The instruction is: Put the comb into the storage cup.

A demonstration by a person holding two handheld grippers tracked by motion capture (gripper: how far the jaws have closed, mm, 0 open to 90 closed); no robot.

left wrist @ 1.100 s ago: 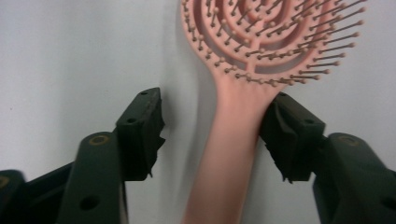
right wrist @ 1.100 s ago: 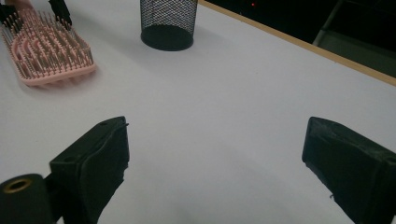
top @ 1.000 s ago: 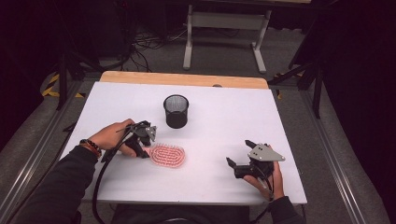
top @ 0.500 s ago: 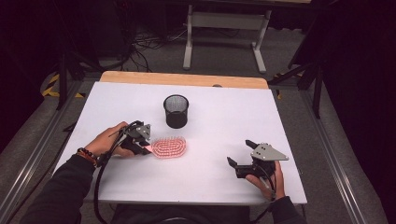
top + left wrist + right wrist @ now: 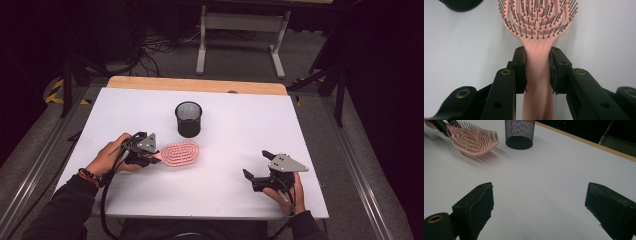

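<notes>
A pink hairbrush (image 5: pixel 181 153) lies bristles up, left of the table's middle. My left gripper (image 5: pixel 157 157) is shut on its handle (image 5: pixel 537 75); in the left gripper view both black pads press the handle just below the bristle head (image 5: pixel 537 20). In the right gripper view the brush (image 5: pixel 474 140) hangs slightly above the table with a shadow under it. A black mesh cup (image 5: pixel 188 119) stands upright just beyond the brush head. My right gripper (image 5: pixel 255 163) rests at the front right, open, with bare table between its jaws (image 5: pixel 539 195).
The white table (image 5: pixel 240 130) has a wooden strip along its far edge. The mesh cup (image 5: pixel 519 132) stands close to the brush's tip. Dark floor, cables and a metal stand lie beyond the table.
My left gripper has shut on the brush handle. The brush has turned and shifted away from the front edge, toward the cup. The right hand has not moved.
</notes>
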